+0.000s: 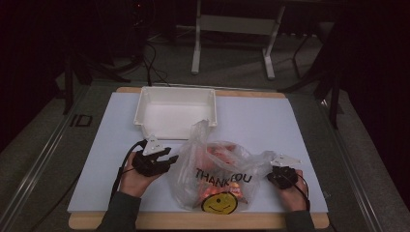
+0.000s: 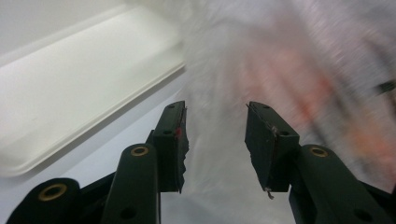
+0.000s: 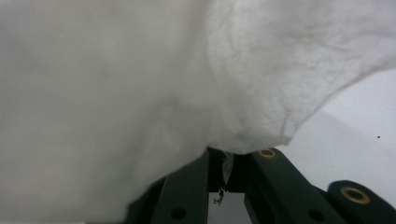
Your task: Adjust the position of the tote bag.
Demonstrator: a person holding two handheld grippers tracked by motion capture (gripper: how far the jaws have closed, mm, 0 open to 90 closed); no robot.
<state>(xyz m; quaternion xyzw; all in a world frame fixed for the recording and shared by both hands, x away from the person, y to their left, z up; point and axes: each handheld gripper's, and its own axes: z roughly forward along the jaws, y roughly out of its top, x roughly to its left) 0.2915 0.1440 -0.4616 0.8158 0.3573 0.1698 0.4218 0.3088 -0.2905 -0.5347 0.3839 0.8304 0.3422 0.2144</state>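
High view puts the plastic bag [image 1: 217, 176] between both hands, at the table's six o'clock, with the white tray [image 1: 175, 112] at its eleven o'clock. The left gripper [image 1: 162, 158] stands open just beside the bag's nine o'clock edge. The right gripper [image 1: 276, 175] pinches bag film at three o'clock.

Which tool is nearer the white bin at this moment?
Left. The left tool sits just in front of the white bin, beside its near left corner, jaws open. The right tool is farther off across the plastic bag, shut on the bag's right edge.
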